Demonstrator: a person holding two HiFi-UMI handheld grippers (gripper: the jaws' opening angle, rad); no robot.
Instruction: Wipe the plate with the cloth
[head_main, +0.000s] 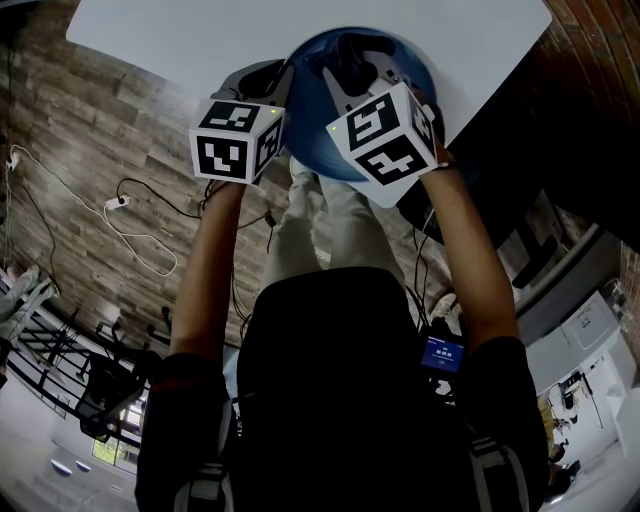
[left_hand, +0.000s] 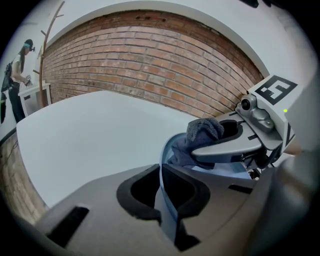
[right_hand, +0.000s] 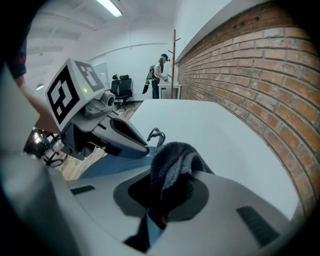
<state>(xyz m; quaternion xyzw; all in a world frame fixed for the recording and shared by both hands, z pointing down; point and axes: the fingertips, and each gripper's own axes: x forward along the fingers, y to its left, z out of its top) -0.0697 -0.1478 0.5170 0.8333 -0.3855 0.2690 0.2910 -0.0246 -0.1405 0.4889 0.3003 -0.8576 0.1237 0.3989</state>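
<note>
White desk (head_main: 200, 30) above a wood floor (head_main: 100, 150) in the head view, blue plate (head_main: 310, 60) at the near edge, left gripper (head_main: 268, 78) and right gripper (head_main: 350, 55) both over it.

Left gripper view: jaws pinched narrow on the blue plate's rim, brick wall (left_hand: 150, 65) behind.

Right gripper view: jaws squeezing a dark grey cloth (right_hand: 172, 165), touching the blue plate.

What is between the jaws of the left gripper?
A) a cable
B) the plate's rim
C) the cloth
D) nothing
B: the left gripper is shut on the rim of the plate; the cloth is in the right gripper.
</note>
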